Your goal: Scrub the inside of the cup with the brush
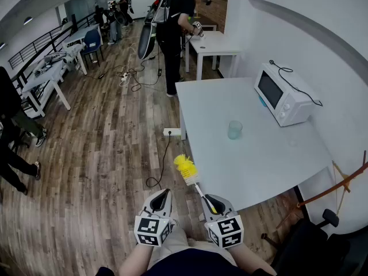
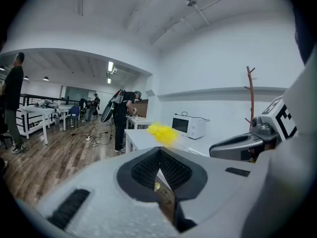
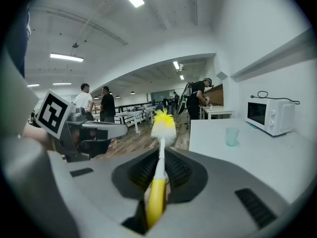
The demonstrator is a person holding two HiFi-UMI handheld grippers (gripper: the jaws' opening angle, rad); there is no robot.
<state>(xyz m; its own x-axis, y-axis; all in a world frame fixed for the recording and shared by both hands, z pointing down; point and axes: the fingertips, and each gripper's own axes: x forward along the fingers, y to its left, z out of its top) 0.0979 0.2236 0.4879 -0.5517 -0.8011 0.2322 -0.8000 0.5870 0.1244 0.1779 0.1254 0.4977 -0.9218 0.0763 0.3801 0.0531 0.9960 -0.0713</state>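
Observation:
A clear, pale green cup [image 1: 234, 129] [image 3: 232, 136] stands upright near the middle of the white table [image 1: 259, 154]. My right gripper [image 1: 213, 201] [image 3: 159, 168] is shut on the yellow handle of a bottle brush [image 1: 186, 168] [image 3: 163, 124]. Its yellow and white bristle head points up and away, over the table's near left edge and well short of the cup. Beside it on the left, my left gripper [image 1: 163, 198] [image 2: 159, 168] is shut with nothing between its pads. The brush head [image 2: 161, 133] also shows past its jaws.
A white microwave [image 1: 283, 94] stands at the table's far right against the wall. A smaller white table [image 1: 214, 43] sits behind, where a person [image 1: 172, 27] in black stands. Cables [image 1: 138, 76] lie on the wooden floor. A black chair [image 1: 313, 240] is at the lower right.

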